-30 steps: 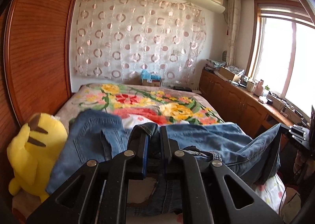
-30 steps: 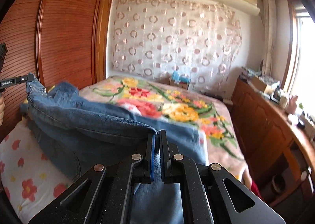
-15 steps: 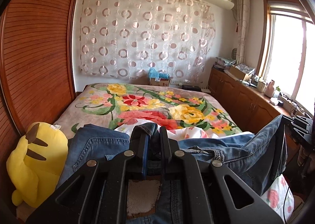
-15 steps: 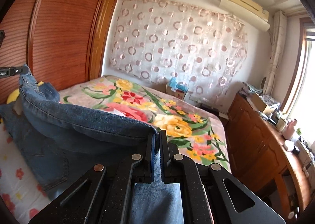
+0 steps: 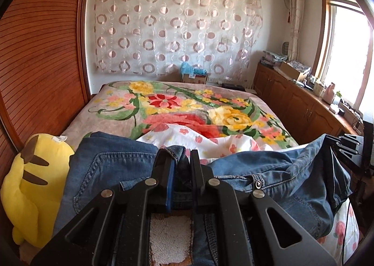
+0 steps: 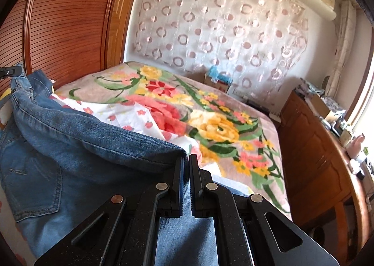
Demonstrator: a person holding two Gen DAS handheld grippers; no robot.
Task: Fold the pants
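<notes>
Blue denim pants (image 5: 112,168) hang stretched between my two grippers above the near end of the bed. My left gripper (image 5: 178,156) is shut on a bunched fold of the waistband. My right gripper (image 6: 185,161) is shut on the denim's other edge (image 6: 105,144); the fabric drapes down to its left, back pocket showing. The right gripper's black tip shows at the right edge of the left wrist view (image 5: 346,144), and the left gripper's tip shows at the left edge of the right wrist view (image 6: 9,72).
The bed has a floral blanket (image 5: 187,107) and a white flowered sheet (image 5: 210,142). A yellow plush toy (image 5: 35,184) sits at the near left by the wooden wardrobe (image 5: 39,67). A wooden cabinet (image 5: 303,107) with clutter runs along the right under the window.
Both grippers have pulled back toward the near end of the bed with the pants, uncovering more of the blanket and sheet. The right wrist view has swung to the right.
</notes>
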